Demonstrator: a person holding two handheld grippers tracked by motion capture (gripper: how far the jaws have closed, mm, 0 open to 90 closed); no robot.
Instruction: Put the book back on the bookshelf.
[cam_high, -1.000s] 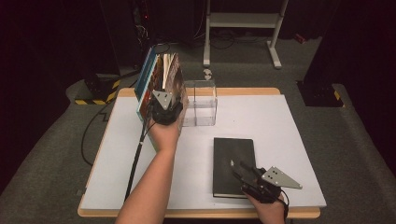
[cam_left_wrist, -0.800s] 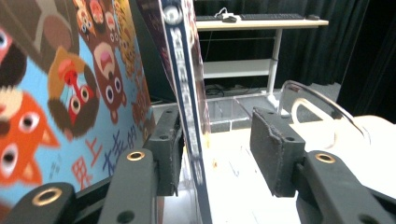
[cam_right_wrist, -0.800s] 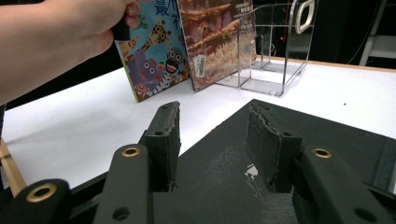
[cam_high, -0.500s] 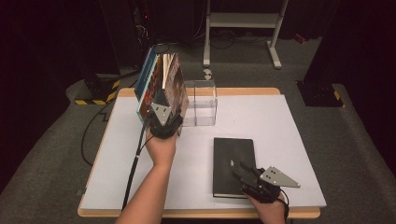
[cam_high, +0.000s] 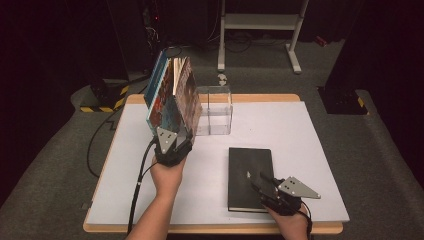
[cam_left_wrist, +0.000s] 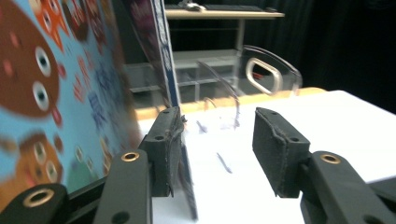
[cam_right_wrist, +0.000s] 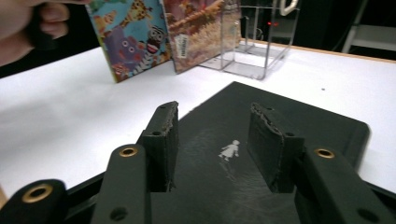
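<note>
Left tongs (cam_high: 176, 134): I am keeping them at the near bottom corner of the leaning books (cam_high: 172, 97); in the left gripper view (cam_left_wrist: 212, 149) the jaws are standing partly apart, one pad just beside the blue spine, nothing pressed between them.
Left jaws, motion: they have just been opening a little, with bare white table showing in the gap.
Right tongs (cam_high: 264, 184): I am hovering them over the near end of the black book (cam_high: 250, 172); in the right gripper view (cam_right_wrist: 212, 140) the jaws are standing partly apart above the cover, gripping nothing.
Books: a small stack with bright picture covers is standing on edge at the far left of the table (cam_high: 310, 150), tilting, its top leaning away from the clear box.
Clear box (cam_high: 214, 110): it is sitting just beside the books on their right, near the table's far edge.
Black book: it is lying flat at the near right of the table, well apart from the stack, a small white figure (cam_right_wrist: 229, 150) printed on its cover.
</note>
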